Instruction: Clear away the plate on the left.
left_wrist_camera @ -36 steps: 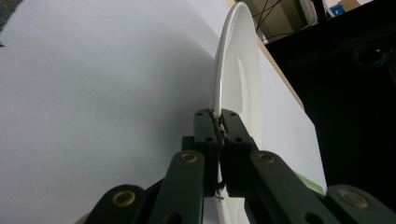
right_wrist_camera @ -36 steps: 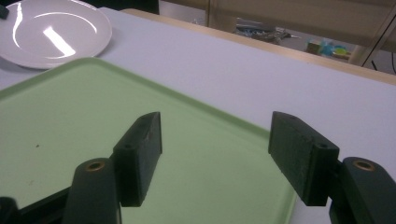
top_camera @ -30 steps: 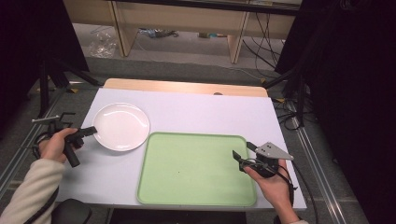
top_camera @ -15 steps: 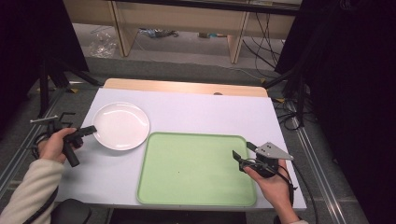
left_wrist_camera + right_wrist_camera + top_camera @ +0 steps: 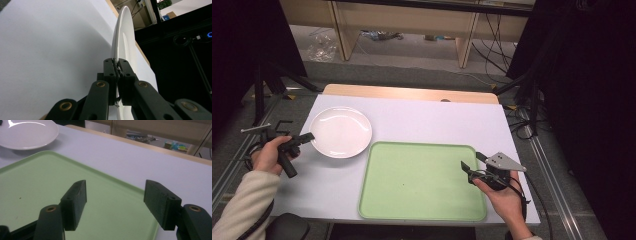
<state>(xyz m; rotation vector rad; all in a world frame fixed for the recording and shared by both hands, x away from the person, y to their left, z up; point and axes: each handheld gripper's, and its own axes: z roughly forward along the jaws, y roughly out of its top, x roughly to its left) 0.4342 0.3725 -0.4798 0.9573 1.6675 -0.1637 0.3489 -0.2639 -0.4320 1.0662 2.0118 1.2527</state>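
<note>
A white plate [image 5: 340, 131] lies on the white table top at the left. My left gripper [image 5: 308, 136] is shut on its left rim. In the left gripper view the two black jaws pinch the thin edge of the plate [image 5: 122, 40] at my left gripper [image 5: 116, 65]. A pale green tray [image 5: 422, 181] lies in front of the plate, at the middle of the table. My right gripper [image 5: 473, 165] stands open at the tray's right edge, over the rim. In the right gripper view my right gripper [image 5: 116, 195] has nothing between its jaws, with the tray [image 5: 45, 182] below and the plate [image 5: 27, 132] far off.
The table top [image 5: 432, 120] is bare behind the tray. A wooden strip [image 5: 412, 93] runs along its far edge. Beyond it are a floor with cables [image 5: 492, 45] and a wooden frame. Dark curtains hang at both sides.
</note>
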